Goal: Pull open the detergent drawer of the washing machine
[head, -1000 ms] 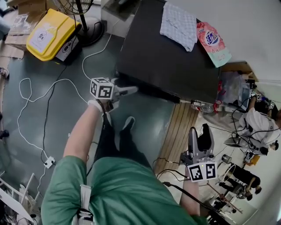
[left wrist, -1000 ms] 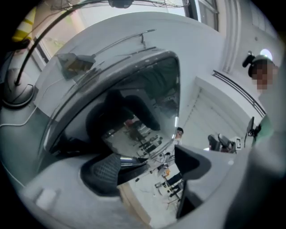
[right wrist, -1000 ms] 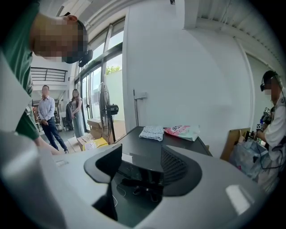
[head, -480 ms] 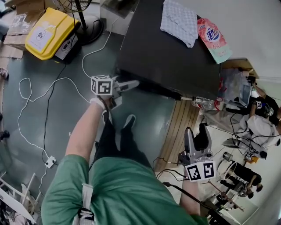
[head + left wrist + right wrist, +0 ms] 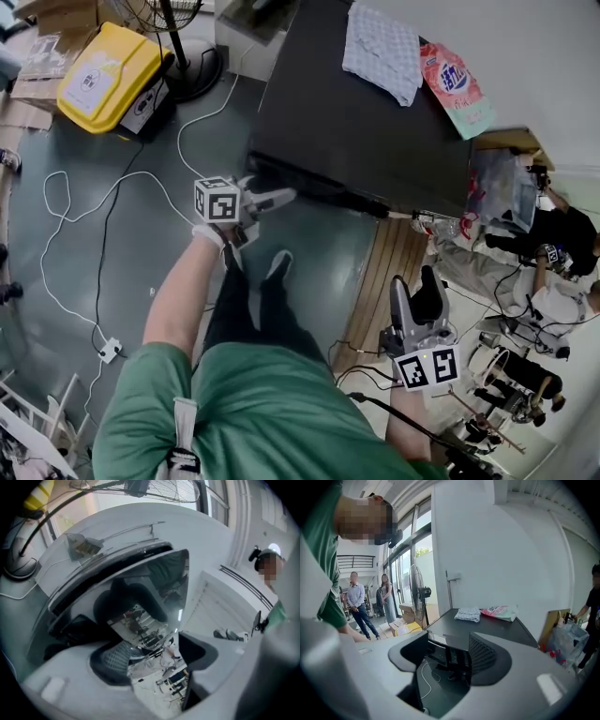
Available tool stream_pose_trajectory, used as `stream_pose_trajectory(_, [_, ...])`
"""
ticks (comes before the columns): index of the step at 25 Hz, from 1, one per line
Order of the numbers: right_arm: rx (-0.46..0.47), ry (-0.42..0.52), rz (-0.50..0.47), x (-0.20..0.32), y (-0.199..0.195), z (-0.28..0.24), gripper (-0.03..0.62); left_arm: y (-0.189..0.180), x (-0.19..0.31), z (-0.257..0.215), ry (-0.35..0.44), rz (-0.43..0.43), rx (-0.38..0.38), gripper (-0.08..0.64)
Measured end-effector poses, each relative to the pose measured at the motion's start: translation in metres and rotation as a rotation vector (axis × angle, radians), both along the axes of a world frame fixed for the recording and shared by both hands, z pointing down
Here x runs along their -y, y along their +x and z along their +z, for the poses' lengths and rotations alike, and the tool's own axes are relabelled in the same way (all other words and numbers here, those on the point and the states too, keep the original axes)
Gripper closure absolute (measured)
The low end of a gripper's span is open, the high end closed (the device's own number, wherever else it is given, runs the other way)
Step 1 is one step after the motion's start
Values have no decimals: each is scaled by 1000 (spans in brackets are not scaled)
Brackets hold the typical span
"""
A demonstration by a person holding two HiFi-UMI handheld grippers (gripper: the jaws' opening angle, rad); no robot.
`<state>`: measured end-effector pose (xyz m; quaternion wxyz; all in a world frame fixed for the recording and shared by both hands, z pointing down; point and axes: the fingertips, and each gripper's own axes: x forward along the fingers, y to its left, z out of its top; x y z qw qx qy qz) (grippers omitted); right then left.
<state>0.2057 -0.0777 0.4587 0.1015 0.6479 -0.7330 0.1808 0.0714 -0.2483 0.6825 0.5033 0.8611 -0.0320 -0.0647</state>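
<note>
– Black on top and glossy in front: where is the washing machine standing?

– It is standing on the dark floor against the pale wall, with a checked cloth and a pink detergent bag lying on its top, toward the wall.

– And the detergent drawer?

– It is not showing as a separate part. The upper front edge is reading only as a dark, shiny strip, so whether it is in or out cannot be told.

– What are the left tongs doing?

– They are pointing at the left end of that front edge, just beside it. Their own view is showing the jaws released and apart, with the panel's reflections filling the gap and nothing gripped.

– And the right tongs?

– They are hanging well apart from the machine, over the wooden slats beside it. They too are standing released, holding nothing, with the machine's front corner showing far off between the jaws.
</note>
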Motion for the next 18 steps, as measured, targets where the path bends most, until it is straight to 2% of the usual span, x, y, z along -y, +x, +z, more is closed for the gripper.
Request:
stream_pose_trajectory(3, [10, 1, 0, 3, 4, 3, 321, -4, -18, 2, -4, -6, 7, 258])
stream_pose_trajectory(11, [26, 31, -26, 6, 0, -7, 321, -15, -46, 4, -17, -14, 39, 258])
stream_pose_trajectory(18, [30, 53, -58, 4, 0, -18, 321, -25, -75, 3, -43, -39, 38, 259])
